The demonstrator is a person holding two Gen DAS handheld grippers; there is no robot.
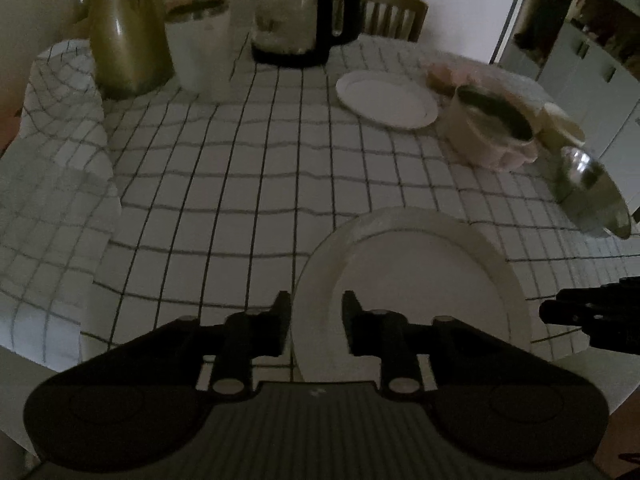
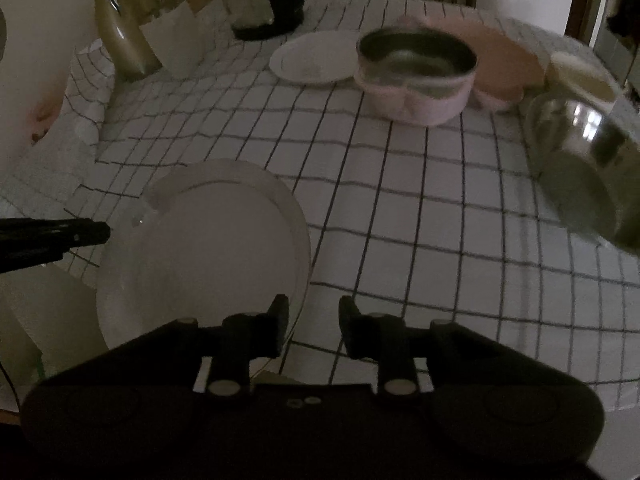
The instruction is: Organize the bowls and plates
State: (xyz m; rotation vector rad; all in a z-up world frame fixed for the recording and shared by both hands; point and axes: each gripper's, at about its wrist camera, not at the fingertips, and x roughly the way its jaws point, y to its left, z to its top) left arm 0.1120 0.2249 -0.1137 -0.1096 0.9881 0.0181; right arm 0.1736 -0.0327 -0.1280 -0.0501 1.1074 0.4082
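We find a large white plate (image 1: pixel 416 280) lying flat on the checked tablecloth (image 1: pixel 224 184) at the near edge of the table. The left gripper (image 1: pixel 316 308) straddles the plate's left rim with its jaws released: a gap shows on both sides of the rim, and the pads do not press on it. The right gripper (image 2: pixel 313 312) stands over the plate's right rim (image 2: pixel 298 276), jaws likewise parted, one finger over the plate and the other over bare cloth; nothing is gripped. Each gripper's tip shows at the edge of the other's view. Farther back we note a smaller white plate (image 2: pixel 314 58), and just beside it a pink bowl with a dark inside (image 2: pixel 418 76), resting against a pink plate (image 2: pixel 504 64). A shiny metal bowl (image 2: pixel 588 168) stands at the right edge, well apart from the large plate. A kettle (image 1: pixel 300 16), a gold bottle (image 1: pixel 124 36) and a chair (image 1: pixel 394 12) occupy the far side.
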